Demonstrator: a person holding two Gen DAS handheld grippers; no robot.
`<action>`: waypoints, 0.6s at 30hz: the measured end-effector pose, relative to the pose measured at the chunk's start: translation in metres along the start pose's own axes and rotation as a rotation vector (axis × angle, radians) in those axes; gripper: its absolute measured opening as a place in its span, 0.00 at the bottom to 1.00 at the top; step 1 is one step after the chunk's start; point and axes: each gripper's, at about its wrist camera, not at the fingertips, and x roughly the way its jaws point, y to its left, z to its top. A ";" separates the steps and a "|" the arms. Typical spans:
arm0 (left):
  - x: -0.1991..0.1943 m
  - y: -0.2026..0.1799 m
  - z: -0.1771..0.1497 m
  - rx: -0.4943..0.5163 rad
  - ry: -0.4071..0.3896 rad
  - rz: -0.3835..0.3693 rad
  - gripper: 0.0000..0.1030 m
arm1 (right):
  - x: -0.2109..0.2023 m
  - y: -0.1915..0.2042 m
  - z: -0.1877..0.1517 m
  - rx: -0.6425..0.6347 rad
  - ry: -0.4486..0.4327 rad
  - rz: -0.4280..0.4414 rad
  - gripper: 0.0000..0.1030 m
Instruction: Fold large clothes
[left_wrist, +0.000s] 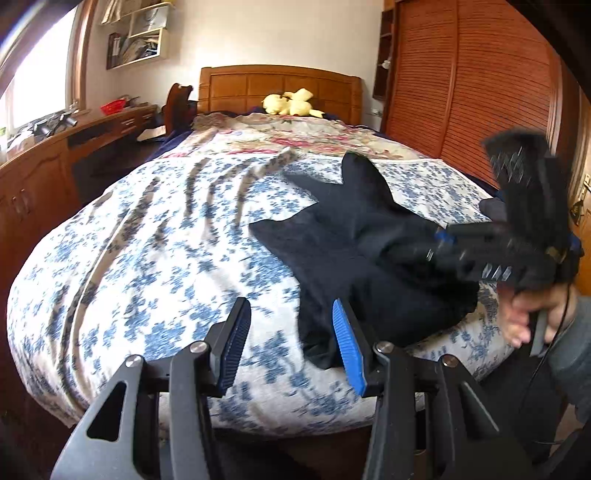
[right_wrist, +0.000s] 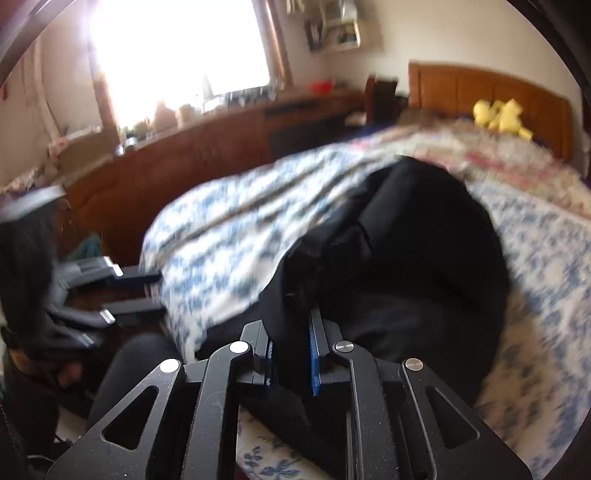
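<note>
The right claw (right_wrist: 290, 343) is clamped on a bunched fold of the black garment (right_wrist: 417, 266), cloth pinched between its blue pads (right_wrist: 314, 354). The left claw (left_wrist: 291, 339) stands wide apart with nothing between its fingers, hovering over the near edge of the bed (left_wrist: 147, 258), its right pad just beside the garment's near corner. The garment lies crumpled on the right side of the blue floral bedspread (left_wrist: 166, 229), toward the foot end. Farther off, a yellow plush toy (left_wrist: 291, 102) sits against the wooden headboard (left_wrist: 277, 83), with a louvred wardrobe (left_wrist: 461, 81) to the right.
</note>
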 end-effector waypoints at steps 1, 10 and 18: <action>0.000 0.004 -0.002 -0.003 0.002 0.003 0.43 | 0.010 0.002 -0.005 -0.002 0.022 -0.004 0.11; 0.004 0.003 0.002 -0.015 -0.009 0.011 0.43 | -0.003 0.004 0.009 0.005 0.023 -0.027 0.45; 0.002 -0.025 0.014 0.032 -0.032 0.001 0.43 | -0.058 -0.014 0.017 -0.073 -0.074 -0.181 0.49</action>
